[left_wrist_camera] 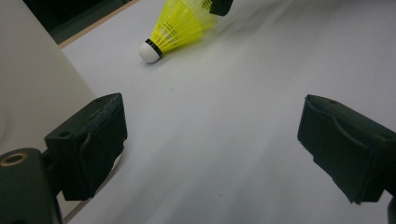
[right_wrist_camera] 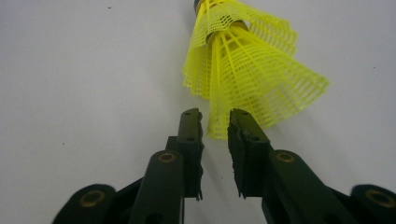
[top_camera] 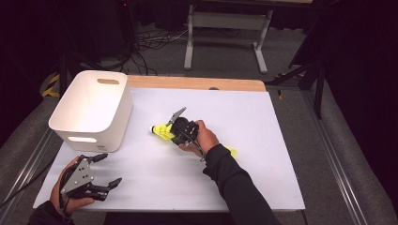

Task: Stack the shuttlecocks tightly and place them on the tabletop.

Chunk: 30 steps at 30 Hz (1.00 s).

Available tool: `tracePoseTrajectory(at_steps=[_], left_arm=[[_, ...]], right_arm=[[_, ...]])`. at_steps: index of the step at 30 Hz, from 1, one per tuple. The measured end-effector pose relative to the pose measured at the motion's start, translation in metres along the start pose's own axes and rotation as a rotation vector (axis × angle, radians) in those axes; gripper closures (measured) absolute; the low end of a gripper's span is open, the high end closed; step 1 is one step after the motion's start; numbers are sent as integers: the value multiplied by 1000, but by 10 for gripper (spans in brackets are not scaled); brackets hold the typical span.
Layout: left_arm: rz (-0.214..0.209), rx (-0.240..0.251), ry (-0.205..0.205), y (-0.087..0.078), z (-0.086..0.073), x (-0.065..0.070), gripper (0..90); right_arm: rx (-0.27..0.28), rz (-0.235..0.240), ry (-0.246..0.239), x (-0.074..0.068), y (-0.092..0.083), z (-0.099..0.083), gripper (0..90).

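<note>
Right tool point(right_wrist_camera: 215, 122) narrowly open; yellow shuttlecock point(right_wrist_camera: 247, 70) skirt edge between its tips.

A table point(top_camera: 263, 154) with a white top is carrying everything; a strip of bare wood point(top_camera: 197, 83) is showing along its far edge. A white bin point(top_camera: 91, 110) with slot handles is standing on the near-left part of the top. A yellow shuttlecock point(top_camera: 162, 131) is lying on its side near the middle, its white cork tip pointing toward the bin. A small yellow piece point(top_camera: 231, 152) is lying just right of the person's sleeve.
</note>
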<state>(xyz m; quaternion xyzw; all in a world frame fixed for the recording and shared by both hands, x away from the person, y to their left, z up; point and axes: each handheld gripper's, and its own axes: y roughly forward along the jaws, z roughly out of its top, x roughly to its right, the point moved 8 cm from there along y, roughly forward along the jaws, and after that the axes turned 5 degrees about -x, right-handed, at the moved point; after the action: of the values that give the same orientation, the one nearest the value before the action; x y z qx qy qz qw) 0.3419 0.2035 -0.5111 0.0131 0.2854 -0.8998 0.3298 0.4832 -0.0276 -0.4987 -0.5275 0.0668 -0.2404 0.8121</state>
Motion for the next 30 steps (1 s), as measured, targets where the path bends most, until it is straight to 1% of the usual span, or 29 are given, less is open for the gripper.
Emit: tracePoseTrajectory(at_steps=[5, 8, 10, 14, 15, 16, 17, 19, 21, 23, 25, 28, 30], left_arm=[[-2, -10, 8, 0, 0, 1, 88], [-4, -6, 2, 1, 0, 1, 88], [-2, -8, 6, 1, 0, 1, 88], [-2, -8, 10, 1, -1, 0, 86], [-1, -4, 9, 1, 0, 0, 86], [0, -6, 10, 1, -1, -1, 86], [-3, -6, 4, 1, -1, 0, 86], [4, -8, 12, 1, 0, -1, 86], [-1, -8, 4, 2, 0, 0, 86], [1, -9, 5, 2, 0, 0, 86], [0, -8, 3, 2, 0, 0, 85], [-2, -6, 3, 2, 0, -1, 85], [-2, -5, 1, 2, 0, 0, 84]], right_arm=[[42, -17, 5, 2, -13, 0, 681], [64, -33, -4, 2, -22, 0, 649], [86, -49, -8, 3, -29, -1, 635], [129, -68, 5, 4, -44, -4, 614], [138, -75, 9, 4, -48, -5, 613], [142, -84, 0, 5, -52, -6, 611], [153, -92, -5, 5, -55, -7, 606], [177, -94, 5, 4, -63, -9, 601], [198, -103, 2, 4, -69, -12, 593], [210, -107, -1, 3, -74, -15, 570], [218, -123, -2, 4, -79, -18, 569], [233, -131, 5, 4, -87, -24, 562], [251, -147, 6, 3, -94, -27, 558]])
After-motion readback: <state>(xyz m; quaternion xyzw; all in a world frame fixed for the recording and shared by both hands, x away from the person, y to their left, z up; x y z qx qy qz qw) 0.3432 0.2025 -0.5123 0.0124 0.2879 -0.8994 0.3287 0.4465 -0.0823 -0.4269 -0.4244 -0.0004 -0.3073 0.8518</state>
